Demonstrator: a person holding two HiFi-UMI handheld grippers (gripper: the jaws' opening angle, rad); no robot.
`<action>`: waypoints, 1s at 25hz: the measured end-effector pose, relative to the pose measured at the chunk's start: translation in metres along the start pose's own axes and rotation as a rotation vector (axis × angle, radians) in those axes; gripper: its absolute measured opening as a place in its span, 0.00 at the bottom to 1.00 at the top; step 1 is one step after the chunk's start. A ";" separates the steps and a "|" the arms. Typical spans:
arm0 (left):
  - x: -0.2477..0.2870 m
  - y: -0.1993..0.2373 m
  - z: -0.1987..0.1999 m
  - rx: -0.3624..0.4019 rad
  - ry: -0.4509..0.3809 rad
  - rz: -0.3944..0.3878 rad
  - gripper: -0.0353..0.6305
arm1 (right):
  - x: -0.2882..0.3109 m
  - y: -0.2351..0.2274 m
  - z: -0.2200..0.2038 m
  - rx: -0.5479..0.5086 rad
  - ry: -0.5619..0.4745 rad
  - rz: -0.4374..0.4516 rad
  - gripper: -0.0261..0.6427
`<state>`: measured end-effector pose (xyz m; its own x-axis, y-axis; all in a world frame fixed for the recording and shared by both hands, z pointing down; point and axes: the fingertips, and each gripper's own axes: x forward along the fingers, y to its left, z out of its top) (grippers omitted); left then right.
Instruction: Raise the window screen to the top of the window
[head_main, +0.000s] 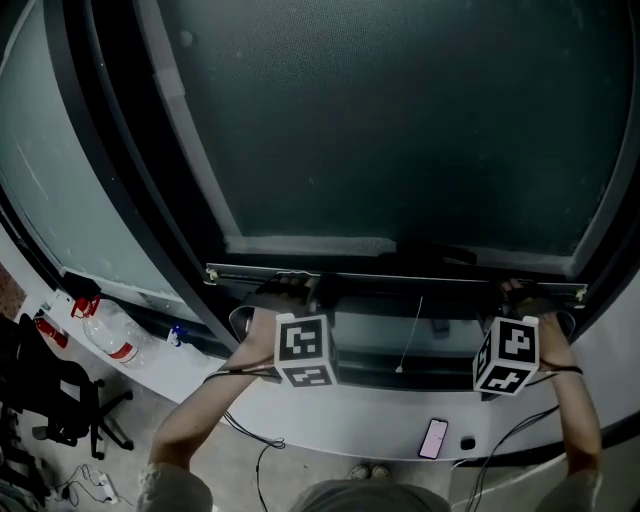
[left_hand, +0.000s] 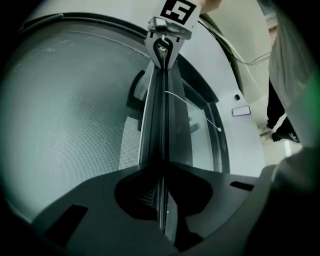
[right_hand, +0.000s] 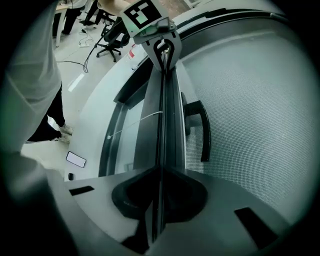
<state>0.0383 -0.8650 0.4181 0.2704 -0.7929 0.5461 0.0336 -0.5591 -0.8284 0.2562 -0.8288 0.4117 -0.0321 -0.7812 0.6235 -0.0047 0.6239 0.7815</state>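
Looking down through the head view, I see the window screen (head_main: 400, 120) with its dark mesh filling most of the opening. Its bottom bar (head_main: 400, 277) lies level and low in the window, with a strip of bare glass between it and the lower frame. The left gripper (head_main: 288, 292) meets the bar near its left end and the right gripper (head_main: 525, 293) meets it near its right end, well apart from each other.

In the left gripper view the fingers (left_hand: 100, 210) are nearly closed, with only the bar's thin edge running between them, so they pinch the bar. The far gripper shows clamped on the same bar at the top of that view. The right gripper view shows the same: its fingers (right_hand: 225, 210) are drawn in tight on the bar's edge, with mesh on one side and glass on the other. A dark window handle (right_hand: 204, 130) sits just beside the bar on the mesh side. A thin pull cord (head_main: 410, 335) hangs from the bar in front of the glass.

Below the window runs a white sill (head_main: 330, 420), and a phone (head_main: 434, 437) lies flat on it near the right gripper. Off to the left, a clear plastic bottle (head_main: 108, 335) rests on the sill. A black office chair (head_main: 60, 395) stands on the floor below, with loose cables nearby.
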 end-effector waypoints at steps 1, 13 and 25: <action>0.000 0.000 0.001 0.021 0.028 0.013 0.11 | 0.000 0.000 0.000 -0.006 0.013 -0.007 0.08; 0.006 -0.007 0.003 0.025 0.119 -0.271 0.08 | -0.002 0.000 0.000 0.066 0.009 0.242 0.07; 0.001 -0.010 0.001 -0.001 0.080 -0.432 0.08 | -0.006 -0.002 0.009 0.062 -0.003 0.349 0.07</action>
<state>0.0394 -0.8599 0.4271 0.1564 -0.5025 0.8503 0.1258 -0.8437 -0.5218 0.2470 -0.8251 0.4060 -0.0451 -0.5204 0.8527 -0.0534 0.8536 0.5182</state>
